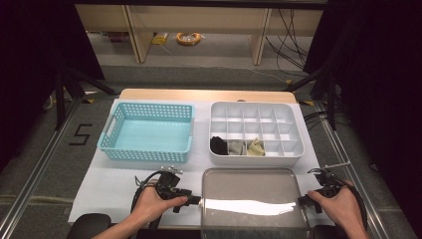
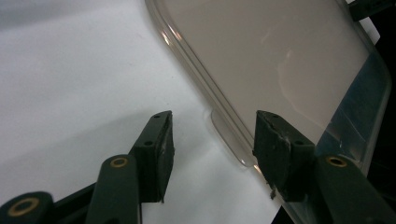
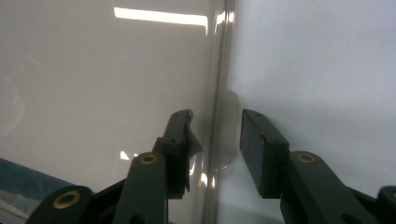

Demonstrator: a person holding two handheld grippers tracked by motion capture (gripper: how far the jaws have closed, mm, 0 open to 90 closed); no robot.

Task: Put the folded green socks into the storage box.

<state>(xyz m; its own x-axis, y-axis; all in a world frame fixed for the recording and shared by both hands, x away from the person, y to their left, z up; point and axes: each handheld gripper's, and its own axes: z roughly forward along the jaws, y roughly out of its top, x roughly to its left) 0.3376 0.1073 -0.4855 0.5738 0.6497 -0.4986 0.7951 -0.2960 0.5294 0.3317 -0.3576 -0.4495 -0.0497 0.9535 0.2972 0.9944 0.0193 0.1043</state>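
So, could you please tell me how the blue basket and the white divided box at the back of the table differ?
The blue basket has perforated walls and one undivided space; the white divided box has solid walls and a grid of small compartments. The basket holds nothing, while the box has small cloth-like items in three front compartments: one black, one grey, one yellowish. The basket sits on the left, the box on the right. Both are rectangular, open-topped, and rest on the white sheet.

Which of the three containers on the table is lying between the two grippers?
The clear lid, nearest the person: the left gripper sits at its left edge and the right gripper at its right. The blue basket and white divided box lie farther back.
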